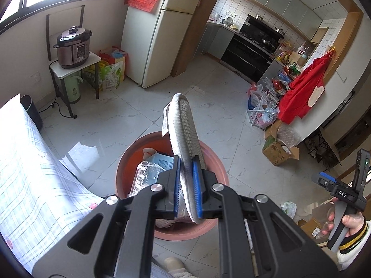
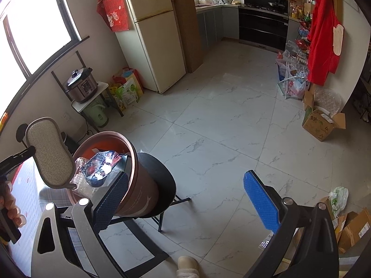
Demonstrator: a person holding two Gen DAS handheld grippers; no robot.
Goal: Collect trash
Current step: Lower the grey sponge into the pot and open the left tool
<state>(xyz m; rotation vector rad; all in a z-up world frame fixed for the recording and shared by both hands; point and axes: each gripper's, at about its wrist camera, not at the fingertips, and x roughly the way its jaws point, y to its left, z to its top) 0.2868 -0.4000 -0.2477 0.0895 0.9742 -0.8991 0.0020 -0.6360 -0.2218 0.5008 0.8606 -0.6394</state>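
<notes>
Left wrist view: the left gripper [image 1: 186, 185] clamps a grey-soled slipper [image 1: 184, 139] edge-on between its blue pads, sole to the right, held over the reddish-brown bin [image 1: 215, 159] that already holds crumpled wrappers [image 1: 148, 173]. From the right wrist, the right gripper [image 2: 185, 199] stands wide apart with nothing between its fingers; its left finger [image 2: 113, 199] overlaps the bin's rim. The bin sits on a black stool [image 2: 162, 180]. Farther off, a fridge [image 2: 150, 34] and an open cardboard box [image 2: 322, 125] stand on the marble floor [image 2: 220, 127].

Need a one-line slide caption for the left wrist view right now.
Left gripper holds a grey slipper over the trash-filled pink bin.
</notes>
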